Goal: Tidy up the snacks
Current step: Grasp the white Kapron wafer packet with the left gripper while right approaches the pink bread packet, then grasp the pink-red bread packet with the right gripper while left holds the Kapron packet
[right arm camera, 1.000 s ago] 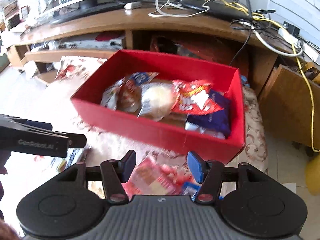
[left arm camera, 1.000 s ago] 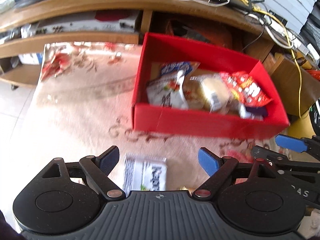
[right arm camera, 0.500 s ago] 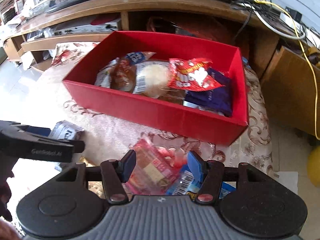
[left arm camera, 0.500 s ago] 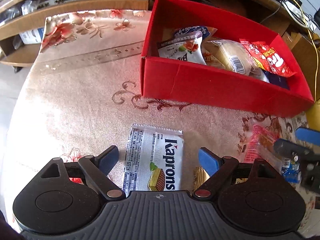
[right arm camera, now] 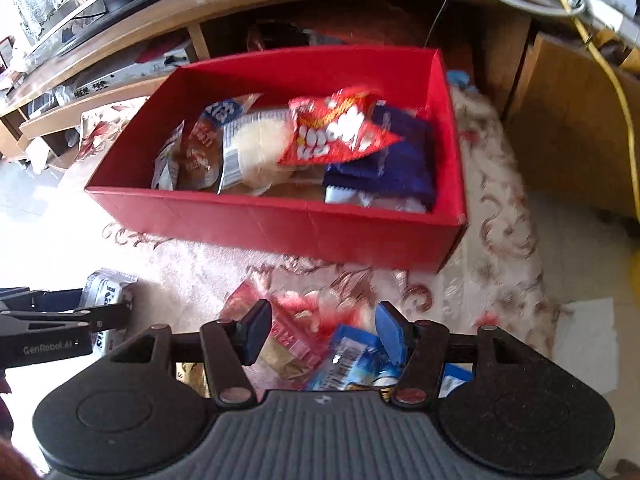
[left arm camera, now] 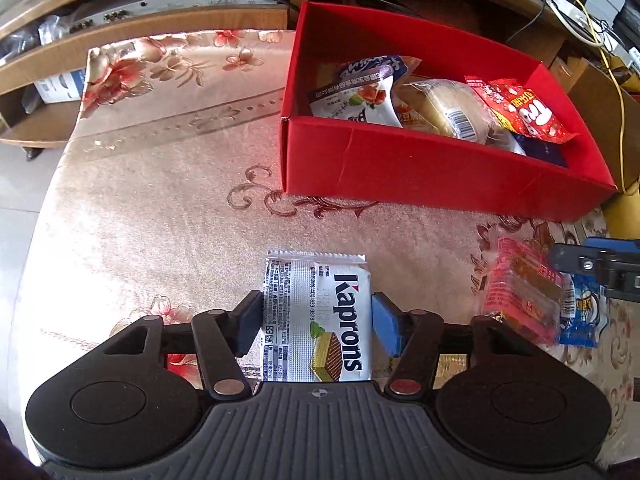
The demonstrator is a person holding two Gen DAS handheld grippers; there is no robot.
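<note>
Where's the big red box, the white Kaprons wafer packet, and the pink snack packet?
Red box (left arm camera: pixel 400 168), left wrist view, on its near front wall.
Kaprons wafer packet (left arm camera: pixel 320 312), left wrist view, middle of the wrapper.
Pink snack packet (left arm camera: pixel 520 292), left wrist view, middle of the wrapper.

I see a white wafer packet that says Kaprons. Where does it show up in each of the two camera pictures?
Left wrist view: the Kaprons packet lies low in the middle, between the closing jaws of the left gripper.
Right wrist view: only a corner of it shows at the lower left edge, behind the left gripper.
Shared landmark: the red box of snacks, beyond the packet in both.
</note>
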